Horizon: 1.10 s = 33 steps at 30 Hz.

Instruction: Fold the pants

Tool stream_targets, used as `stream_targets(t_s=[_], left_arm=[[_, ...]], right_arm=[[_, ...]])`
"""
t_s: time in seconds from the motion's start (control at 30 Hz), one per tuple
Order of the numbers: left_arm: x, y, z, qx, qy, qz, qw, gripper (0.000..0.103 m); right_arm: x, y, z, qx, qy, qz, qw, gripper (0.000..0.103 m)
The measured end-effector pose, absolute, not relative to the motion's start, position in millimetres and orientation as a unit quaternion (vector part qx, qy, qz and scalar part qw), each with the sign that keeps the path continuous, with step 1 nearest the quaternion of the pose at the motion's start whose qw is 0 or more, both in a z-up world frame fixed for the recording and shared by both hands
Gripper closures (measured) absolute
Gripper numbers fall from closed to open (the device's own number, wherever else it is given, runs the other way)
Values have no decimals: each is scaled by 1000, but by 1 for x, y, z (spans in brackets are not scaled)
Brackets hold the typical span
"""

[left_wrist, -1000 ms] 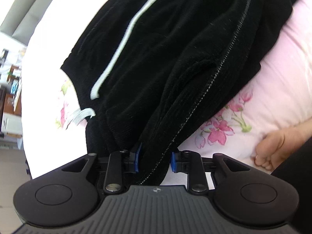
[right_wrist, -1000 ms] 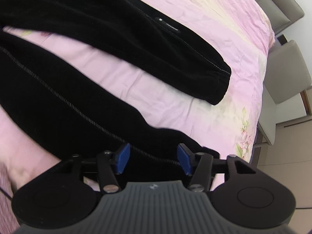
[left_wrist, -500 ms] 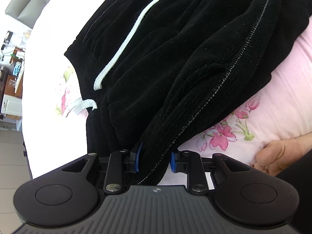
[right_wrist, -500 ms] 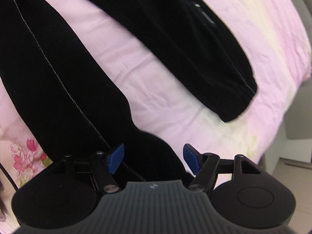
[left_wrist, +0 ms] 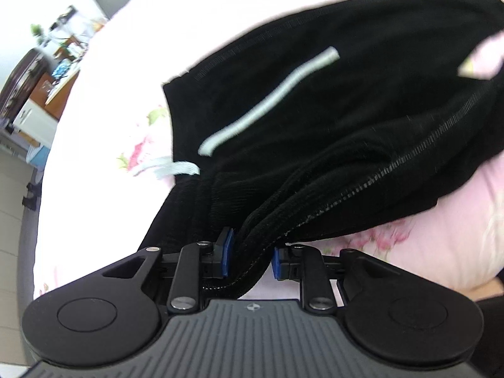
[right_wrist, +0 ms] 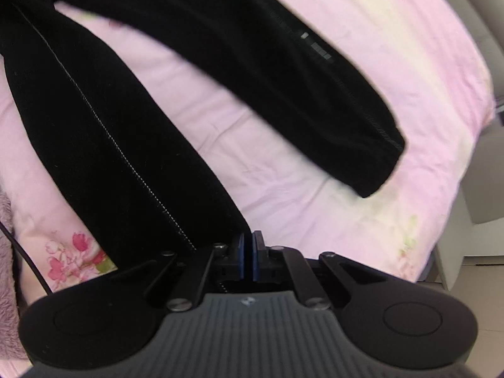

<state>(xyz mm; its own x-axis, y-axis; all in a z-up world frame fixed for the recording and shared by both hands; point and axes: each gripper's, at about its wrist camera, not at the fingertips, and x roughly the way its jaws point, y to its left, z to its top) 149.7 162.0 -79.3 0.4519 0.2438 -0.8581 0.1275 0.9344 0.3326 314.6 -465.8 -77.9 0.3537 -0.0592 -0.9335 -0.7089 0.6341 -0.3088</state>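
Observation:
Black pants (left_wrist: 315, 132) with a white drawstring (left_wrist: 267, 104) lie on a pink floral bedsheet (left_wrist: 141, 47). My left gripper (left_wrist: 250, 256) is shut on the bunched waistband edge and holds it raised. In the right wrist view the two legs (right_wrist: 119, 132) spread apart over the sheet (right_wrist: 283, 173). The far leg's cuff (right_wrist: 378, 157) lies flat. My right gripper (right_wrist: 248, 256) is shut on the hem of the near leg, blue pads pressed together.
Furniture and clutter (left_wrist: 47, 72) stand beyond the bed's left side. A grey chair (right_wrist: 485, 173) stands beside the bed's right edge. A fuzzy lilac blanket (right_wrist: 6, 267) and a black cable (right_wrist: 28, 258) lie at the near left.
My right gripper has closed on the near leg's hem; it was open before. My left gripper has lifted and swung with the waistband, so more of the room shows at left.

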Motion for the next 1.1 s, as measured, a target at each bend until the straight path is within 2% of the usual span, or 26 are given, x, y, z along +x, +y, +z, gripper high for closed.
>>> stream_targets(t_s=[0.2, 0.3, 0.43, 0.77, 1.1], left_arm=[[153, 172, -30, 120, 480, 50, 867, 79], [172, 179, -4, 87, 466, 59, 878, 80], [213, 181, 13, 69, 463, 77, 880, 80], [327, 175, -13, 115, 484, 109, 861, 81], [432, 183, -91, 128, 536, 119, 826, 81]], right_arm=[[271, -469, -19, -399, 445, 165, 785, 103], [280, -474, 13, -391, 419, 135, 809, 103], [310, -463, 20, -393, 401, 85, 823, 103], [443, -433, -40, -393, 409, 6, 824, 103], [556, -414, -119, -386, 451, -5, 805, 103]])
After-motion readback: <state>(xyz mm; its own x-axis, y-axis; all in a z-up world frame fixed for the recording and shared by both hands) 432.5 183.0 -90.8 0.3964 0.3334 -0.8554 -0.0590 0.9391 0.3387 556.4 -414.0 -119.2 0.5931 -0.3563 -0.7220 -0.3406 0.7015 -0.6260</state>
